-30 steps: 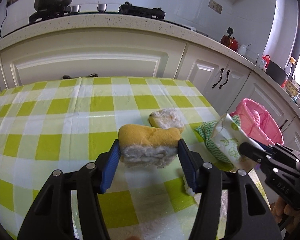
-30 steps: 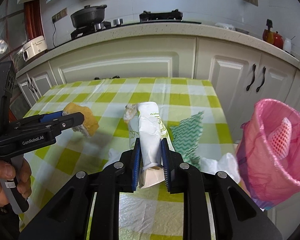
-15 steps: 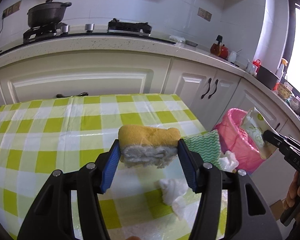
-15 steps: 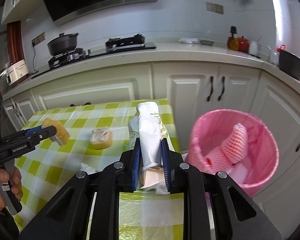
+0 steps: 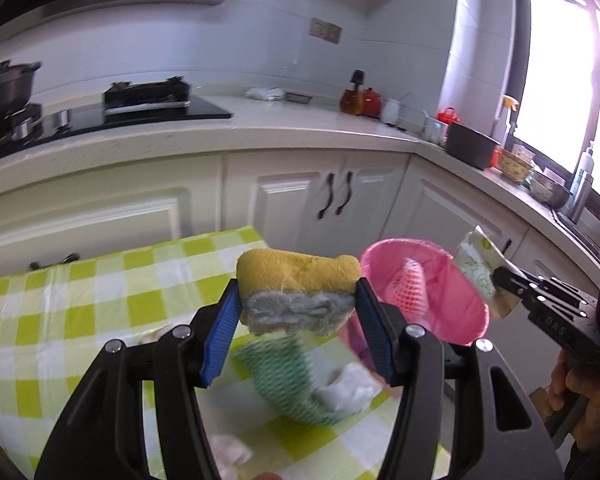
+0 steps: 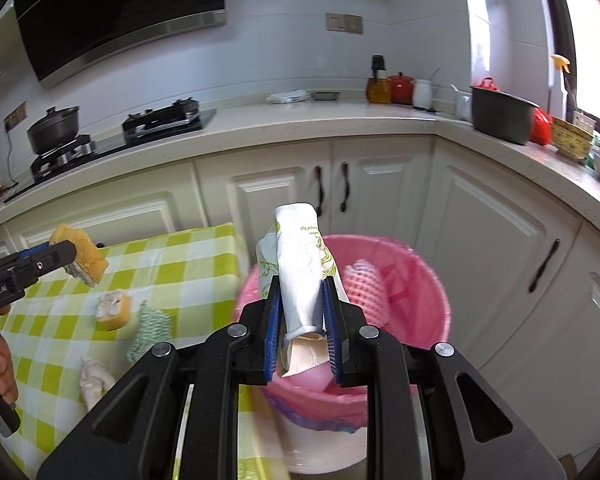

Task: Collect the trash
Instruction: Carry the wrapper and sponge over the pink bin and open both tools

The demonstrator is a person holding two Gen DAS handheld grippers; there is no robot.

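Observation:
My left gripper (image 5: 298, 312) is shut on a yellow sponge (image 5: 296, 280) with a grey underside and holds it in the air above the table's right edge, just left of the pink-lined trash bin (image 5: 452, 304). My right gripper (image 6: 302, 312) is shut on a crumpled white paper cup (image 6: 300, 264) with green print and holds it over the bin (image 6: 412, 280). The cup (image 5: 478, 264) and right gripper (image 5: 500, 280) show at the bin's right side in the left wrist view. The sponge (image 6: 82, 256) and left gripper (image 6: 66, 254) show at the left in the right wrist view.
On the green checked tablecloth (image 6: 172, 264) lie a second sponge piece (image 6: 112, 310), a green patterned cloth (image 6: 150, 330) and crumpled white tissues (image 6: 94, 378). A pink net (image 6: 366, 284) lies in the bin. White cabinets (image 6: 380, 192) stand close behind.
Both grippers have moved right with their loads. The cup is now over the bin's mouth, and the sponge has come up close to the bin's left rim.

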